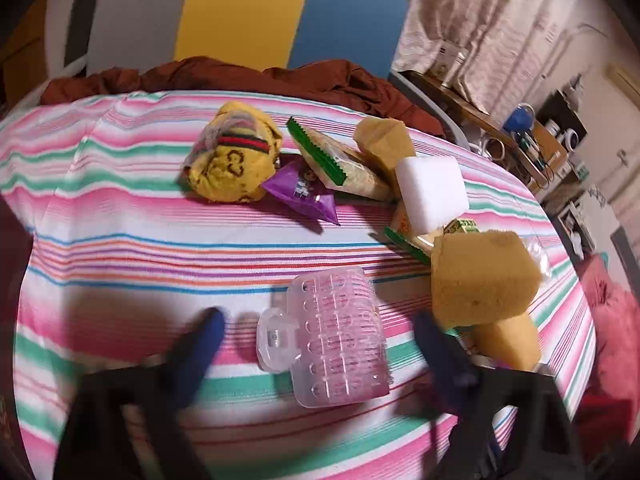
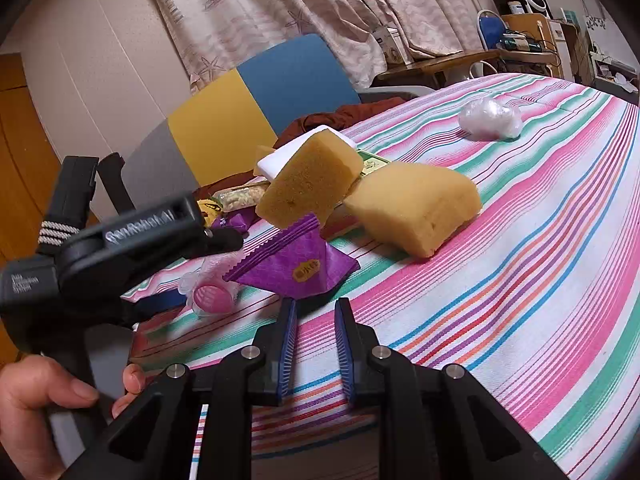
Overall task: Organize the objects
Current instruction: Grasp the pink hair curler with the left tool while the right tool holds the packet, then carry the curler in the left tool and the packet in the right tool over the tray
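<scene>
Left gripper (image 1: 316,336) hangs open, straddling the clear plastic case (image 1: 326,338) on the near part of the striped cloth (image 1: 120,208), pads not touching it. Right gripper (image 2: 316,344) is clenched on nothing. My worry: that case looks hard, slick and ribbed, so it could squirt out or spin if the pads bite off-centre. The brown sponge (image 1: 480,276) just right of it looks soft, porous and blocky, and it's propped loosely, so a bump could topple it.

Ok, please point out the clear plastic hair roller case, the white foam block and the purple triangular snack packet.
Clear plastic hair roller case (image 1: 340,336): left wrist view, ribbed lid.
White foam block (image 1: 432,190): left wrist view, top face.
Purple triangular snack packet (image 2: 298,266): right wrist view, front face.
</scene>
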The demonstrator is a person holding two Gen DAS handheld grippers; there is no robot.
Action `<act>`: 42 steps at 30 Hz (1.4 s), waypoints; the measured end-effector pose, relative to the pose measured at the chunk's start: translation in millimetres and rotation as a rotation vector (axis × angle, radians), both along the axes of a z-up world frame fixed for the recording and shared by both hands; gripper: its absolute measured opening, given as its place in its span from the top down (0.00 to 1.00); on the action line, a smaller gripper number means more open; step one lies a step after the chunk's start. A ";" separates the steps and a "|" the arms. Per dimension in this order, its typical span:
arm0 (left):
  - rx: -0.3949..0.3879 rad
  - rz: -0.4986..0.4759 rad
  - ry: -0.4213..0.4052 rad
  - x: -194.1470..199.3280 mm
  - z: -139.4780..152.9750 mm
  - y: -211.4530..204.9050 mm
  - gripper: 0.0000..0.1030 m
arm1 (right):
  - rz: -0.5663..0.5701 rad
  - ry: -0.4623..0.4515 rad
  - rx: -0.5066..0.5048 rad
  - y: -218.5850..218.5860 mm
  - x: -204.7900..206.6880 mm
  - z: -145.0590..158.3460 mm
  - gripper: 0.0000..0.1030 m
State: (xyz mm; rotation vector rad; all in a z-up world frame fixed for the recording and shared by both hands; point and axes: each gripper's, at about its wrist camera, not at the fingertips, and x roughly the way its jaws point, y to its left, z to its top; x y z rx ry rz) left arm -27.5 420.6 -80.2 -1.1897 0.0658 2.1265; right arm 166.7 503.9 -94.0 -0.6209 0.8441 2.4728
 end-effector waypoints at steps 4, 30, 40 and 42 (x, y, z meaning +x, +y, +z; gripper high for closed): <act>0.026 -0.022 0.055 3.9 -2.8 -14.2 0.38 | -0.001 -0.001 0.002 -0.6 0.3 -0.3 0.81; 0.124 0.047 0.094 12.8 -5.0 -74.5 0.38 | -0.017 -0.133 -0.010 1.4 -29.4 15.9 0.43; 0.142 0.048 0.097 15.6 -3.9 -80.7 0.38 | -0.037 -0.072 0.032 -6.9 -22.1 14.2 0.57; 0.164 0.057 0.094 16.0 -2.6 -86.7 0.38 | -0.025 -0.072 0.080 -14.8 -23.4 18.1 0.57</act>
